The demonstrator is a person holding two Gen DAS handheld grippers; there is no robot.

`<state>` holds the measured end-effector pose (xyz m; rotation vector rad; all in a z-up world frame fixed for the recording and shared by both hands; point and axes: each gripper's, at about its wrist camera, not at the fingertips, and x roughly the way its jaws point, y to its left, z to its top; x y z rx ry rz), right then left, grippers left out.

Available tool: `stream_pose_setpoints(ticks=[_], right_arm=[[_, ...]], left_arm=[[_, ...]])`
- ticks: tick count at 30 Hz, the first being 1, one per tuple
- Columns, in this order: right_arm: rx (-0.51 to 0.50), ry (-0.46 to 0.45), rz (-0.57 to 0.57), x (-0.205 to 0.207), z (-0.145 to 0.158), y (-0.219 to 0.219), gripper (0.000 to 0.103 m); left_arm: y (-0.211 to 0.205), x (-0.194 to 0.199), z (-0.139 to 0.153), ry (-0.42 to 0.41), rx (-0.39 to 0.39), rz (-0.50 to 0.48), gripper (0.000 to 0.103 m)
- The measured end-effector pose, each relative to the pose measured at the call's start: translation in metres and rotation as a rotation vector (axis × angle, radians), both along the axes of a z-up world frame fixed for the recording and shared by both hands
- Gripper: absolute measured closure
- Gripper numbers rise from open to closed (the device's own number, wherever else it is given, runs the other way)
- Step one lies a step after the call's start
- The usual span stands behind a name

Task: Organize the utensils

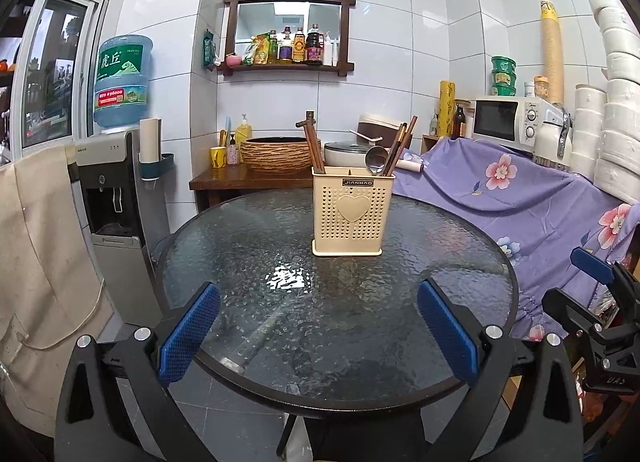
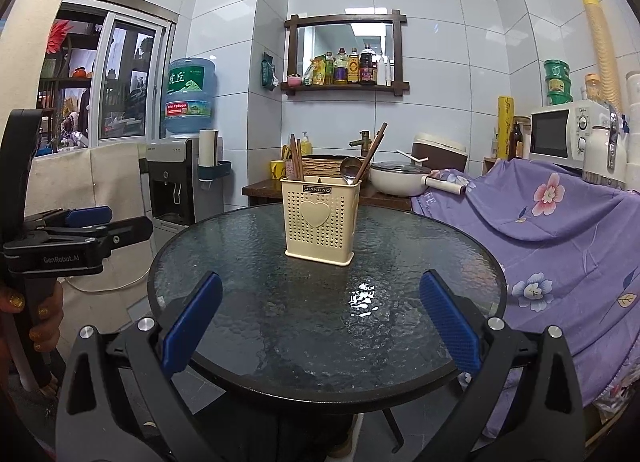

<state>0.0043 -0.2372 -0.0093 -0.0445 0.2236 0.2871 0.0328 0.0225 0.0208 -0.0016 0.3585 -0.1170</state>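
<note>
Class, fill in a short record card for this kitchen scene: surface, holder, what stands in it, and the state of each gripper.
surface: round glass table, nothing loose visible on it
holder: cream perforated caddy, upright on the table, labelled JIANHAO
left compartment: brown chopsticks
right compartment: metal spoon and more chopsticks
left gripper: open, empty, over the near table edge
right gripper: open, empty, over the near table edge
task status: all visible utensils are in the caddy
</note>
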Motion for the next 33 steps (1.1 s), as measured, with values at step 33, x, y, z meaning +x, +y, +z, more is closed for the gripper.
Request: stream_pose_setpoints(ticks=[33], right_arm=[[-0.02,-0.003,0.007,-0.0001,0.0008,0.005,0.006]], left_arm=[[-0.0011,0.0002,0.0001,0.0,0.002,-0.004,0.006]])
